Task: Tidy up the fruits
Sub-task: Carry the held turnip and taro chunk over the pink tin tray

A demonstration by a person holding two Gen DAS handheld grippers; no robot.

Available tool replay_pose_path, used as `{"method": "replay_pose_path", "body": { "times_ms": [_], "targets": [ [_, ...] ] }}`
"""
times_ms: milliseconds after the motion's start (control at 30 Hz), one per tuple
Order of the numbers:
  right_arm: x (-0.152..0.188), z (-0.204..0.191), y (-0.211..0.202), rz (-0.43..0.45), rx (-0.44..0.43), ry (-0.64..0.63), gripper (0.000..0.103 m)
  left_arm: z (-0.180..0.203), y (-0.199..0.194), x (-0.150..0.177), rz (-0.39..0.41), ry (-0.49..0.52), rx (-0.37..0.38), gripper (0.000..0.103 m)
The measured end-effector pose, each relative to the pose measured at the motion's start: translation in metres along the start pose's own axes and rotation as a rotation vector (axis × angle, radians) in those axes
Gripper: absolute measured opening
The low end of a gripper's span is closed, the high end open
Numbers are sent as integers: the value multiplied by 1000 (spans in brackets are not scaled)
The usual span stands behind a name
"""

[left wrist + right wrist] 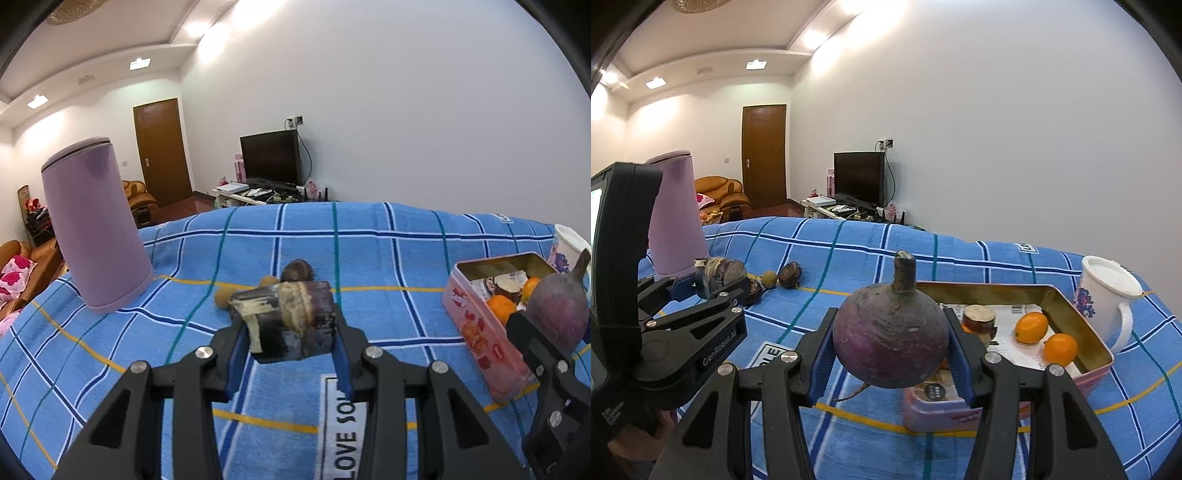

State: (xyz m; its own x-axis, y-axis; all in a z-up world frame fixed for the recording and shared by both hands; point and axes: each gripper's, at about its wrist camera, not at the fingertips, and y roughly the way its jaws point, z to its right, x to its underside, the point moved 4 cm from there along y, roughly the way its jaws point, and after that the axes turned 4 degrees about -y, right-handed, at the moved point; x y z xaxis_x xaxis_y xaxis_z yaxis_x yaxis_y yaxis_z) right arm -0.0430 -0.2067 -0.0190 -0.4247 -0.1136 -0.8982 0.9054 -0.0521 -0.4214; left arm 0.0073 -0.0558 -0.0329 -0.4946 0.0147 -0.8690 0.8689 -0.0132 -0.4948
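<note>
The left hand-held gripper [290, 332] has its blue pads pressed on both sides of a dark, cut chunk of root [291, 319], purple-black with pale streaks; its jaws stand fairly narrow and the chunk is lifted clear of the blue checked cloth [369, 240]. Just beyond it on the cloth lie a dark round fruit [297, 269] and a small tan fruit [222, 298], close together. A tall lilac canister [92, 225] stands upright further left.

The right hand-held gripper [892, 349] is clamped at a middling width on a round purple turnip [891, 336], stalk up, thin root trailing below. It hangs over the near end of the pink tin [1089, 332], which sits open on the cloth. Inside the tin are two small oranges [1030, 327] and a cut brown piece [979, 320]. A white mug [1108, 295] with a lid stands just beside the tin's far right corner.
</note>
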Motion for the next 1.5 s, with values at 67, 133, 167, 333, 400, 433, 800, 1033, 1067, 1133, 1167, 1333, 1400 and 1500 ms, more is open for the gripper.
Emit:
{"method": "replay_pose_path", "body": {
  "times_ms": [67,133,167,333,400,433,800,1033,1067,1133,1167,1333,1400,1500],
  "targets": [
    [1,5,-1,0,3,5,56,4,-1,-1,3,1,2,42],
    [1,9,-1,0,3,11,56,7,-2,-1,3,5,6,42],
    [1,11,-2,1,3,13,56,10,-2,0,2,8,8,42],
    [1,19,-6,11,5,18,56,19,-5,0,1,14,21,42],
    [1,22,-8,18,10,19,56,23,-6,0,4,20,28,42],
    [1,25,-9,21,12,20,56,26,-7,0,4,24,30,42],
    [-2,57,-18,46,46,61,56,48,-12,0,7,39,59,42],
    [1,92,-20,44,97,103,56,69,-15,-3,11,50,126,42],
    [1,97,-20,45,107,110,56,73,-16,-4,16,58,134,42],
    [1,108,-22,50,125,124,56,81,-19,-6,30,68,150,42],
    [1,115,-23,53,137,134,56,84,-19,-8,33,71,157,42],
    [3,143,-28,58,192,173,55,104,-17,-9,12,86,199,42],
    [5,153,-30,55,214,180,55,112,-17,-8,7,92,212,42],
    [8,167,-32,50,244,191,55,129,-18,-5,-7,106,250,42]
  ]
}}
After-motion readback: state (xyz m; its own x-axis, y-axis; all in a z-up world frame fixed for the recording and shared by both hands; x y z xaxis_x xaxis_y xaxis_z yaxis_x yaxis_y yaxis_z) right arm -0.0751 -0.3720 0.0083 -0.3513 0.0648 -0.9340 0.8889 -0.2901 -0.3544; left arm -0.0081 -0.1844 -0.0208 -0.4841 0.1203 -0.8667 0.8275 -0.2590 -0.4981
